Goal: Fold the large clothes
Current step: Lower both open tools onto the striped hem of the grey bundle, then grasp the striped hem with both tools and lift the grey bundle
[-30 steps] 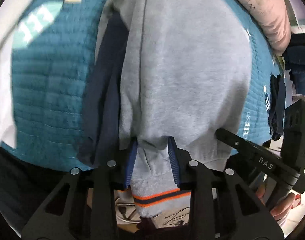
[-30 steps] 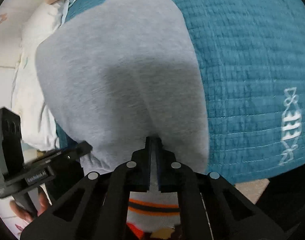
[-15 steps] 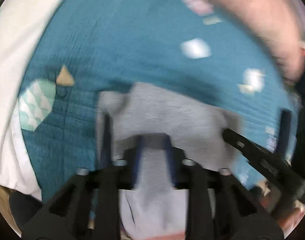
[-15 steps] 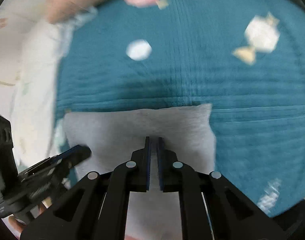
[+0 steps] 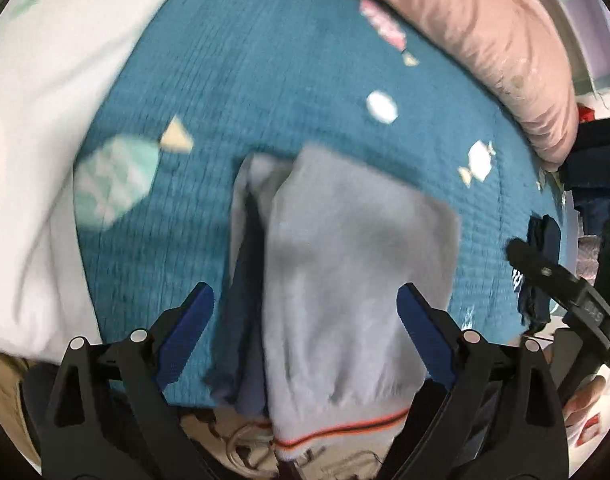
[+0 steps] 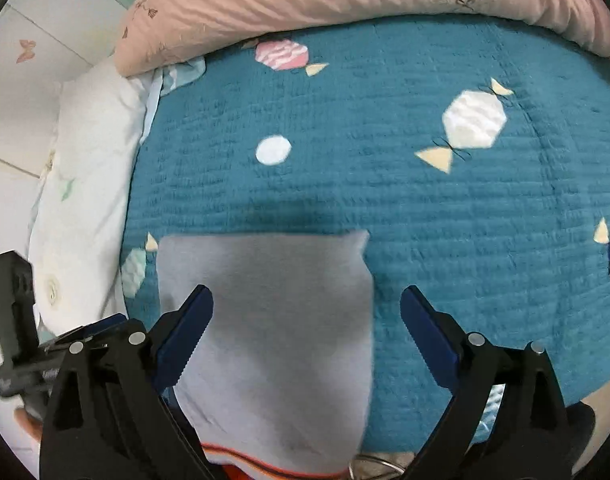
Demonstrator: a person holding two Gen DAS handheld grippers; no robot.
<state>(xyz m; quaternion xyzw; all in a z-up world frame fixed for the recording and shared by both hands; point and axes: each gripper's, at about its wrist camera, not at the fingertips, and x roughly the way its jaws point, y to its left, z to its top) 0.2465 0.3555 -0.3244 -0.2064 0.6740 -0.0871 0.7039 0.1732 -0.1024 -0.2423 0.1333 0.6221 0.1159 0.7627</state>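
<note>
Letting go: left claw [image 5: 305,312] and right claw [image 6: 307,312] both opening, pads clear of the grey sweater [image 5: 353,264]. Folded flat below both on the teal bedspread [image 6: 385,192] (hem hanging over the near edge), likely ready for another fold.

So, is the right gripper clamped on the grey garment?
No: the right gripper is opening, its blue fingers spread clear of the grey garment on the teal quilt.
</note>
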